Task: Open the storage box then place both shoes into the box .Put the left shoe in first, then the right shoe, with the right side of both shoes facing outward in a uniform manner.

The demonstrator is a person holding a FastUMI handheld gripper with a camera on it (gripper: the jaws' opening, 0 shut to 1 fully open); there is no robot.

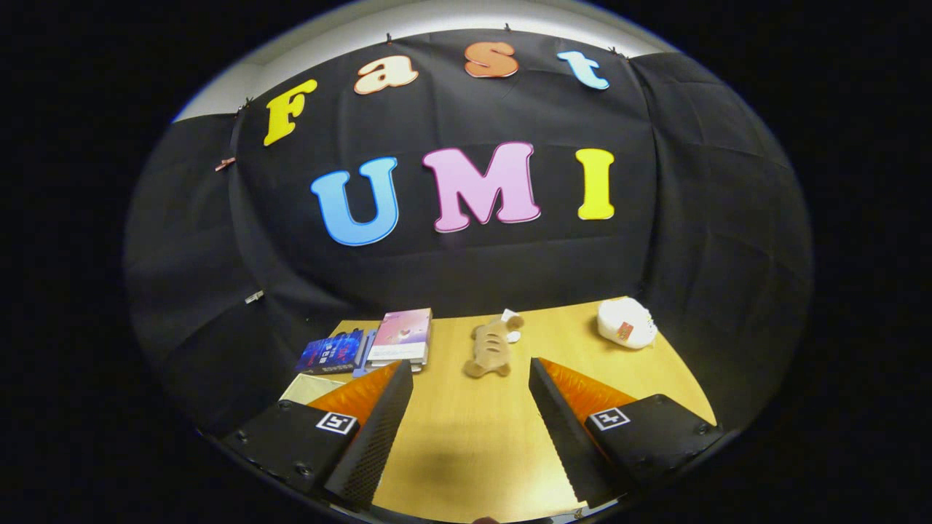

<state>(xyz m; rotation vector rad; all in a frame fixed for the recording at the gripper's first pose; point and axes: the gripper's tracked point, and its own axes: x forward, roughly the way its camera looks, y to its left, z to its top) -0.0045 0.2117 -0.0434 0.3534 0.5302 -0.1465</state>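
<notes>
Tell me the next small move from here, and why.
Probably turn the gripper to look around for the box. Its fingers are open with bare table between them; beyond them lie books, a brown plush and a white plush by the wall, none of them task things.

The hand-held gripper [471,367] hangs with fingers spread wide, gripping nothing.
</notes>
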